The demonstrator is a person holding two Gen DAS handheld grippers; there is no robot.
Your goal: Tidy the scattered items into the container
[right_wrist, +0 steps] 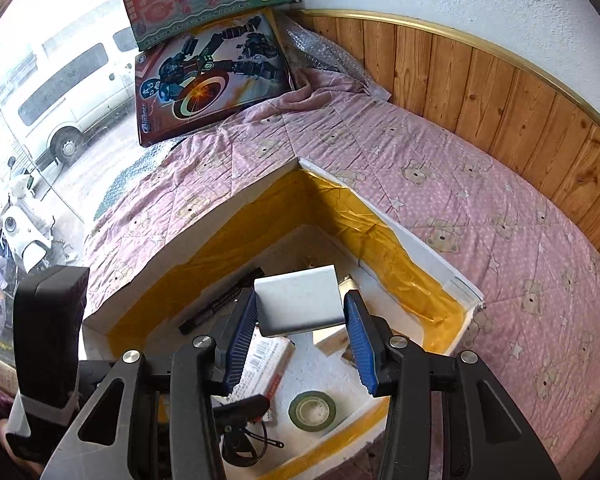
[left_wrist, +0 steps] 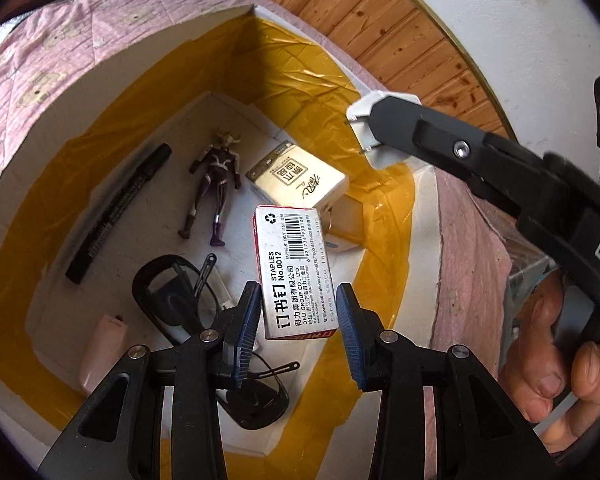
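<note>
While both grippers hover over foam box (left_wrist: 112, 92): left gripper (left_wrist: 298, 320) jaws parted, staple box (left_wrist: 290, 272) loose between pads, long axis along fingers, pointing into box. Right gripper (right_wrist: 300, 320) grips white charger (right_wrist: 300, 300) above box interior; drop likely next.

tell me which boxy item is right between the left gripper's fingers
The staples box, white with a barcode and red edges, sits between the left gripper fingers; the cream tissue pack lies farther off on the container floor.

Pink quilt (right_wrist: 440, 184) (bear-printed), wood paneling (right_wrist: 500, 92)
</note>
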